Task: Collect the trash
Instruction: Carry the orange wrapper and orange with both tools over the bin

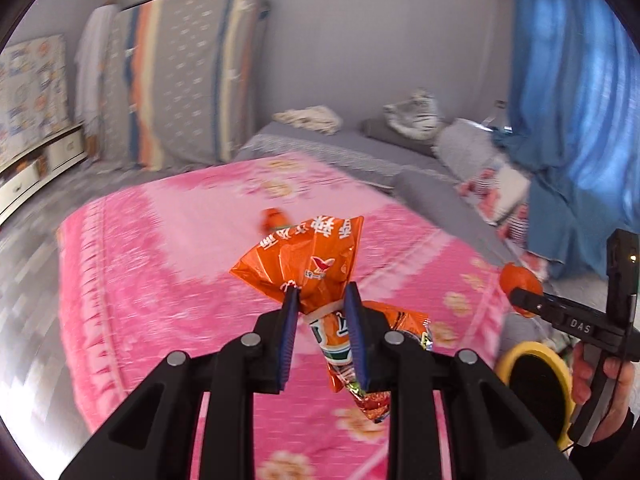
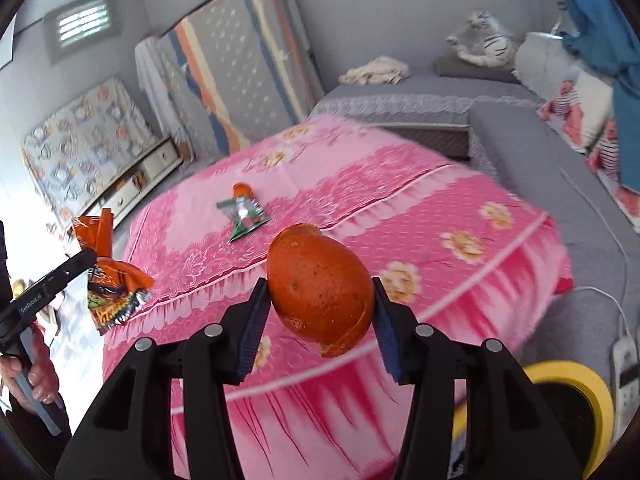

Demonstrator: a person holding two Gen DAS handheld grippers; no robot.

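My left gripper [image 1: 322, 290] is shut on a crumpled orange snack wrapper [image 1: 304, 256], held above the pink bedspread [image 1: 160, 260]. The right wrist view shows that wrapper [image 2: 114, 280] hanging at the far left. My right gripper [image 2: 319, 284] is shut on a large piece of orange peel [image 2: 320, 292], its blue pads pressing both sides. That peel [image 1: 518, 280] also appears at the right edge of the left wrist view. A green and silver wrapper [image 2: 245, 216] and a small orange scrap [image 2: 241, 189] lie on the bedspread.
A yellow-rimmed black bin [image 2: 568, 374] stands on the floor at the bed's near right corner, beside a white power strip [image 2: 626, 364]. Grey cushioned seating [image 2: 532, 152] runs behind the bed. Mattresses [image 2: 240, 76] lean on the far wall and a blue curtain [image 1: 568, 80] hangs at the right.
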